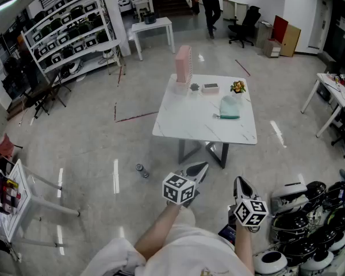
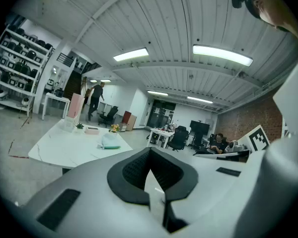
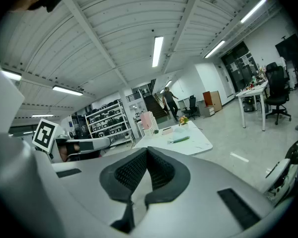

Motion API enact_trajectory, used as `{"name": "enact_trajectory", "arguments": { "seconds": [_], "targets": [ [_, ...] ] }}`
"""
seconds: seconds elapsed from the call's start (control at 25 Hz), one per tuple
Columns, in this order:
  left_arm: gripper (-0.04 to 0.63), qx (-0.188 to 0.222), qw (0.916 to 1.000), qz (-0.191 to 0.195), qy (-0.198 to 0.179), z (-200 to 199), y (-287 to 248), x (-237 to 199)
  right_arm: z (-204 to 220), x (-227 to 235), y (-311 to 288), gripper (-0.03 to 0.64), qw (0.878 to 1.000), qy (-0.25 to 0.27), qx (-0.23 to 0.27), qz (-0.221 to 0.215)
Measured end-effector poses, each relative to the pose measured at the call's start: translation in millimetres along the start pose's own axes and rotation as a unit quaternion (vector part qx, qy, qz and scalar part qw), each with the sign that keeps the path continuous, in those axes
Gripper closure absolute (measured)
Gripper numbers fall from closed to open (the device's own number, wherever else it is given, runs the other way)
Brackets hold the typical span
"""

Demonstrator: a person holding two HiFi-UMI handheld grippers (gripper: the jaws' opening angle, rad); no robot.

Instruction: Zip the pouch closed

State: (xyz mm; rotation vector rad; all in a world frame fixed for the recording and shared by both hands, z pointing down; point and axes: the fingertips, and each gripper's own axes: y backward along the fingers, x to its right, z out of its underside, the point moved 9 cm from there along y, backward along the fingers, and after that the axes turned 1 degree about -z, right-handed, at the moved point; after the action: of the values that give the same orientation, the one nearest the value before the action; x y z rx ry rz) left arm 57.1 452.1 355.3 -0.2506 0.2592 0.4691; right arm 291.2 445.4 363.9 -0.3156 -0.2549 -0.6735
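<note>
A pale green pouch (image 1: 229, 107) with a teal edge lies on the right side of the white table (image 1: 190, 125), well ahead of both grippers. My left gripper (image 1: 196, 170) and right gripper (image 1: 242, 184) hang low in the head view, above the floor and short of the table's near edge. Both are shut with nothing between the pads. The left gripper view has the pouch (image 2: 109, 142) small and far beyond the closed left gripper (image 2: 150, 168). In the right gripper view the pouch (image 3: 180, 138) lies on the table (image 3: 193, 145) past the closed right gripper (image 3: 147, 157).
On the table's far side stand a tall pink box (image 1: 183, 64), a small pink case (image 1: 210, 88) and a flower pot (image 1: 238, 87). A can (image 1: 141, 170) lies on the floor. Round devices (image 1: 310, 211) crowd the lower right. A person (image 1: 209, 7) walks at the back.
</note>
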Motion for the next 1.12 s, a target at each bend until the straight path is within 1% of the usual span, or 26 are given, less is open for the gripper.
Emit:
{"name": "enact_trajectory", "arguments": {
  "seconds": [0.12,0.24,0.4,0.52,0.6,0.64,0.68,0.72,0.76,0.96,1.12],
  "targets": [
    [0.577,-0.004,0.9999,-0.008,-0.007,-1,5,-6,0,-8,-9,0.604,1.0,0.011,-0.003,-0.009],
    [0.577,-0.007,0.9997,-0.022,0.003,9,15,-6,12,-12,-10,0.604,0.999,0.038,-0.028,-0.013],
    [0.577,-0.002,0.9993,-0.037,0.011,17,26,-12,22,-16,-16,0.604,0.997,0.06,-0.045,0.001],
    [0.577,0.005,0.9986,-0.052,0.006,18,33,-18,21,-19,-21,0.604,0.996,0.073,-0.042,0.01],
    [0.575,0.008,0.9979,-0.065,0.002,21,33,-22,21,-18,-24,0.604,0.996,0.072,-0.042,0.011],
    [0.54,0.007,0.9976,-0.068,0.001,21,32,-24,20,-18,-27,0.598,0.996,0.072,-0.041,0.01],
    [0.473,0.006,0.9976,-0.069,0.003,20,30,-28,20,-18,-30,0.555,0.997,0.072,-0.041,0.009],
    [0.419,0.004,0.9977,-0.068,0.007,19,27,-33,19,-19,-34,0.512,0.996,0.073,-0.04,0.009],
    [0.402,0.003,0.9978,-0.066,0.012,18,23,-38,18,-18,-39,0.502,0.996,0.073,-0.04,0.01],
    [0.389,-0.01,0.9985,-0.05,0.019,16,-9,-66,16,-4,-69,0.488,0.996,0.063,-0.045,0.031],
    [0.394,-0.035,0.9989,-0.028,0.015,13,-50,-108,14,10,-116,0.488,0.996,0.052,-0.053,0.052]
  ]
}}
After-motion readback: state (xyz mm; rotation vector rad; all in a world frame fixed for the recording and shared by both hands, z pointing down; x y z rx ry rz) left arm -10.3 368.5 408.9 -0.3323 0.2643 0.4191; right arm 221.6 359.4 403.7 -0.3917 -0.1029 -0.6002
